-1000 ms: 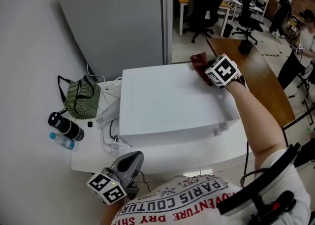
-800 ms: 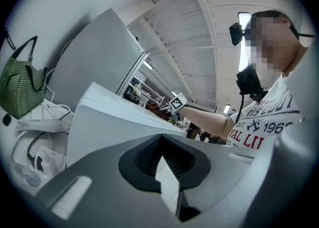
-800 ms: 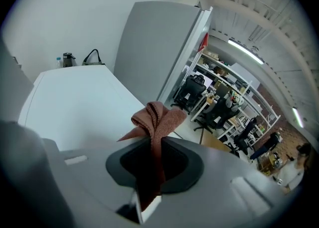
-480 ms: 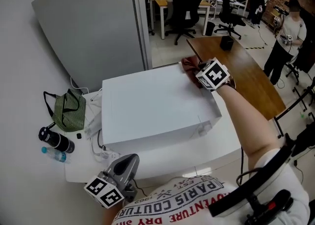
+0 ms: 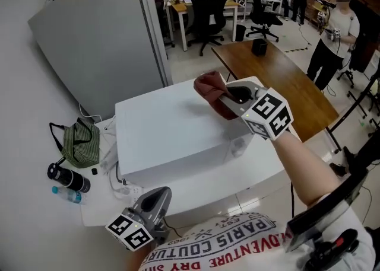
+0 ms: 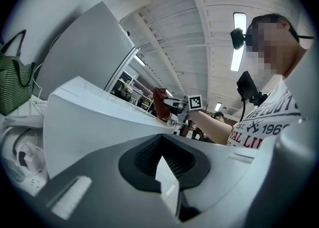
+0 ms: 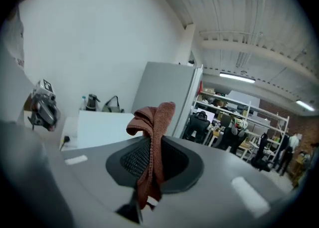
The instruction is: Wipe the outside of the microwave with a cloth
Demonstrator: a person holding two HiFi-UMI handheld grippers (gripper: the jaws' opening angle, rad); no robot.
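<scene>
The reddish-brown cloth (image 5: 209,88) hangs bunched over the far right corner of the white microwave (image 5: 169,130). It is pinched between the jaws of the right gripper (image 5: 227,96). In the right gripper view, the cloth (image 7: 152,137) runs up through the closed jaws and folds over above them. Whether the cloth touches the microwave's top cannot be told.

The microwave stands on a white desk (image 5: 249,175). The left gripper (image 5: 155,197) is held low at the microwave's near left corner, off the microwave. Its jaws are pressed together at the tips, with nothing between them.

Left of the microwave, a green striped bag (image 5: 81,143) lies on the desk. A dark flask (image 5: 68,178) and a small water bottle (image 5: 66,194) lie nearer than the bag. Behind the microwave stands a grey partition panel (image 5: 101,38), and to its right is a brown wooden table (image 5: 279,80).
</scene>
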